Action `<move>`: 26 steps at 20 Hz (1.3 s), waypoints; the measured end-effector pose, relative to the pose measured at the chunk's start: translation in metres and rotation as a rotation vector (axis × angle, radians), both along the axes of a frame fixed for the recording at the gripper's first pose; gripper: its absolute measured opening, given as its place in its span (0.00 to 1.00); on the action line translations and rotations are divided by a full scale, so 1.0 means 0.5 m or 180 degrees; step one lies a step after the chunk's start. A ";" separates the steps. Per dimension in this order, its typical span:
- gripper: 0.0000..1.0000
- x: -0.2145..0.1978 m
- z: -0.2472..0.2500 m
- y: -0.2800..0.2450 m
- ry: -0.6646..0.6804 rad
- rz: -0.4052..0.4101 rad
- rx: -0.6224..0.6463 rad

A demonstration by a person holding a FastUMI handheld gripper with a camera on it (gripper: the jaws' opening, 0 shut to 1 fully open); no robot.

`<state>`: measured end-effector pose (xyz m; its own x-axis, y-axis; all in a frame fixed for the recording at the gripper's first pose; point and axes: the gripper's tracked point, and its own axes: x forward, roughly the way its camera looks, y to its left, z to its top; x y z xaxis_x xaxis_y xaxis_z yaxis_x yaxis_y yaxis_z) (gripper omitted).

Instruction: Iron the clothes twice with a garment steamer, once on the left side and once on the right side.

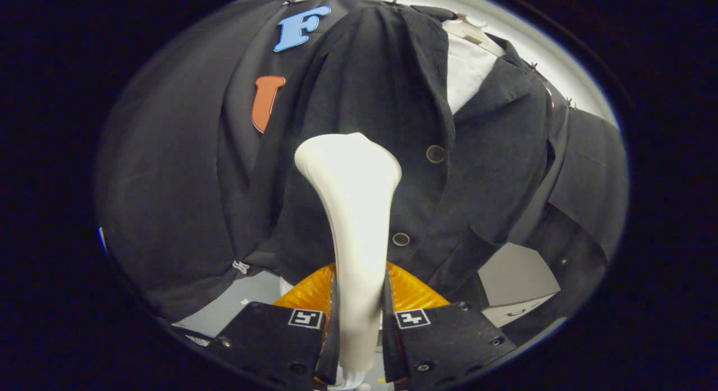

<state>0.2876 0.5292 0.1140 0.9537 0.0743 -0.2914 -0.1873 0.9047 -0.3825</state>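
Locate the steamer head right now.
In the gripper view, the white steamer is clamped between the fingers; its head rises ahead of them against the dark jacket, just beside the buttons on the front placket.

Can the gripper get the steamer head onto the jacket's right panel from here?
Probably yes. The gripper is shut on the steamer, whose head is over the left panel of the jacket; nothing stands between it and the right panel.
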 end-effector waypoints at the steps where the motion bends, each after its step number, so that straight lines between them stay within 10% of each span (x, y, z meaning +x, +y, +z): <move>1: 0.34 0.001 -0.002 0.001 0.0030 0.0000 -0.0016; 26: 0.34 0.000 -0.019 -0.003 0.0793 0.0021 -0.0327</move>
